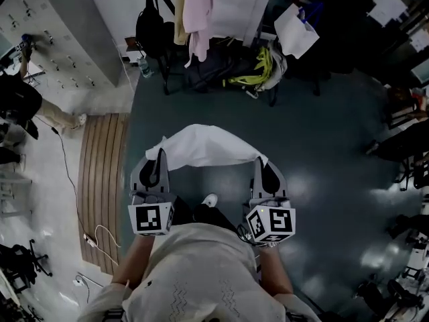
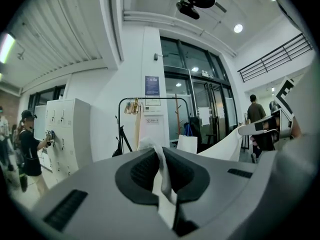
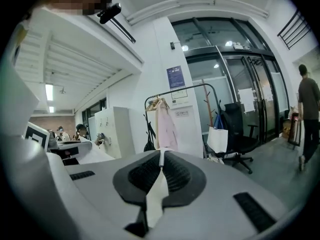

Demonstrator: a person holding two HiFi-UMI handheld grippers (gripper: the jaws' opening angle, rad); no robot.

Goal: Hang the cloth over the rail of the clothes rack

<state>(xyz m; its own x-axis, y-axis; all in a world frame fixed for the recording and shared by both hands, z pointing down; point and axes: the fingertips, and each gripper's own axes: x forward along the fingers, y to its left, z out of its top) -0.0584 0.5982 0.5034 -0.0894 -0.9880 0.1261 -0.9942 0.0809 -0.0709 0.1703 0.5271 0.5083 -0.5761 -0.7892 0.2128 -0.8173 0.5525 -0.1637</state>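
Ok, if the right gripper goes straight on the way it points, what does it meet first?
Open floor, then probably the pink garment hanging on the clothes rack, which sits just above the jaws of the right gripper in its view. Depth is unclear.

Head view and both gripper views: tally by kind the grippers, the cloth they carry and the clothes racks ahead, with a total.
grey two-jaw grippers: 2, the left gripper and the right gripper, each shut on a corner of the cloth
white fabric cloth: 1
black metal clothes rack: 1
Total: 4
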